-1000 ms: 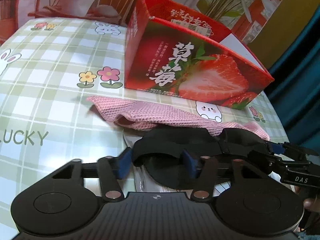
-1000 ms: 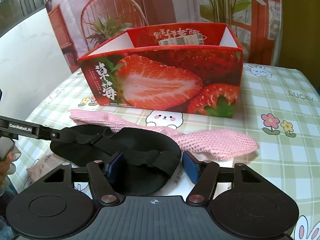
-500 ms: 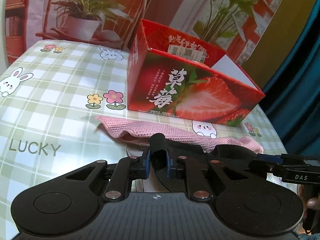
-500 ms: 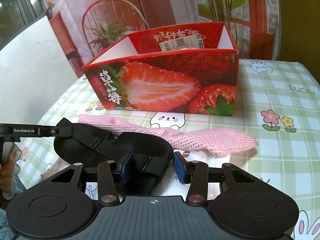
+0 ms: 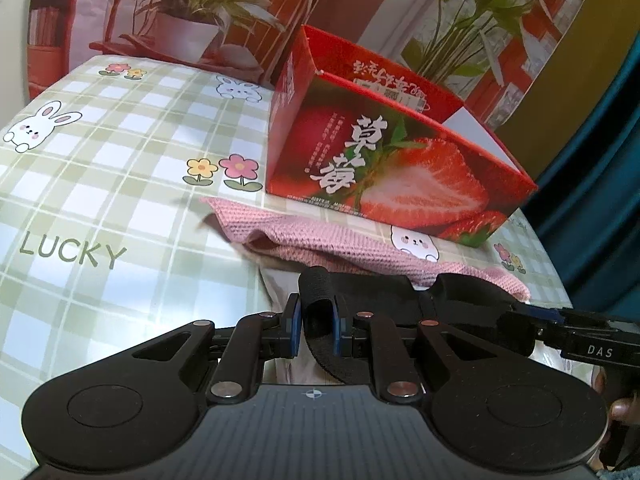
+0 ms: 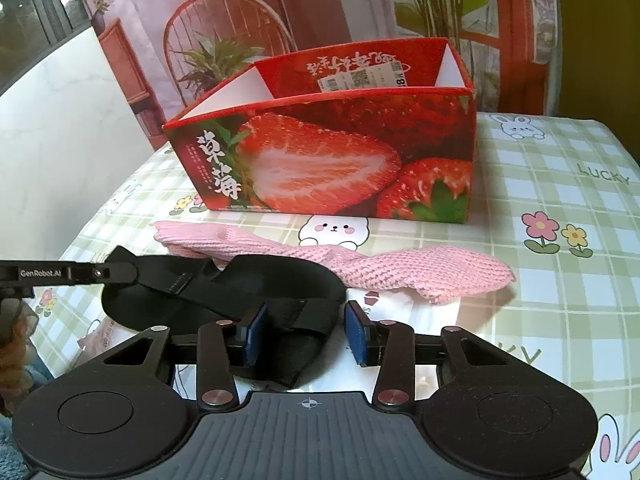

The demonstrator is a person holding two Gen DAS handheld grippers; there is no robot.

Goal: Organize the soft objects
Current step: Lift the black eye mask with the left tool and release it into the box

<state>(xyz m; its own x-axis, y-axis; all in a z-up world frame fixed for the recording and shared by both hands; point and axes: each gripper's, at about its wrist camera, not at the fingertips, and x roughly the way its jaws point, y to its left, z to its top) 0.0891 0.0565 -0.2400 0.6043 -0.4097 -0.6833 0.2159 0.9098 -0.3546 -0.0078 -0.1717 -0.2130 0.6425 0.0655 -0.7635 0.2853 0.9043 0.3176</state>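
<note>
L tongs (image 5: 316, 330) clamped on black eye mask (image 5: 384, 292) fold | R tongs (image 6: 306, 336) closing round its strap, pads not visibly pressing | mask on tabletop (image 5: 120, 152) by pink knit cloth (image 5: 320, 240), box (image 5: 400, 176) interior hidden

Domestic interior, arranged as a tabletop scene. The table carries a green-checked cloth (image 5: 120, 152) printed with rabbits, flowers and the word LUCKY, and an open strawberry carton (image 6: 328, 160) stands on it. Behind it hangs a printed backdrop (image 6: 248, 12) of a wire chair, potted plants and red window frames; beside this show a pale wall (image 6: 60, 120) and a teal curtain (image 5: 600, 168).
</note>
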